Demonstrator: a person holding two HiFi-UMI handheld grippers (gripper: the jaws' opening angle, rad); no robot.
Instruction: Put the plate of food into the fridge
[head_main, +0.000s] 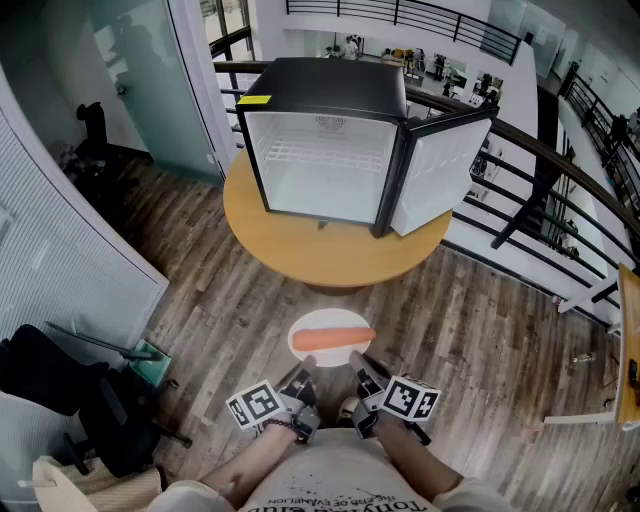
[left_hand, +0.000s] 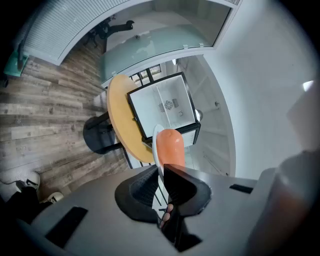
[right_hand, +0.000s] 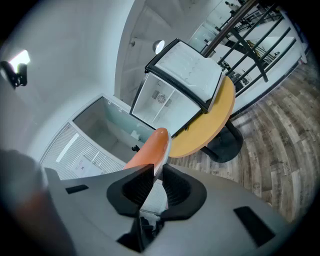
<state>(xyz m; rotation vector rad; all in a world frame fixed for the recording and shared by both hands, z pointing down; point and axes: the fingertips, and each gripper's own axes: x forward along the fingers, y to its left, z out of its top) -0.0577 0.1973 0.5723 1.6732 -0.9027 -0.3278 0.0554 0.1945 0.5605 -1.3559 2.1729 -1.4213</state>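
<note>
Both forearms reach forward from the body, close together, with the two tools tilted a little downward and turned slightly toward each other. The left gripper (head_main: 299, 384) and the right gripper (head_main: 361, 380) each have their jaws closed on the near rim of the round white plate (head_main: 330, 320), which carries a long orange sausage (head_main: 333, 338). The plate is held level above the wooden floor (head_main: 480, 330), in front of the round yellow table (head_main: 330, 255). On that table stands the small black fridge (head_main: 320, 85) with its door (head_main: 440, 170) open.
</note>
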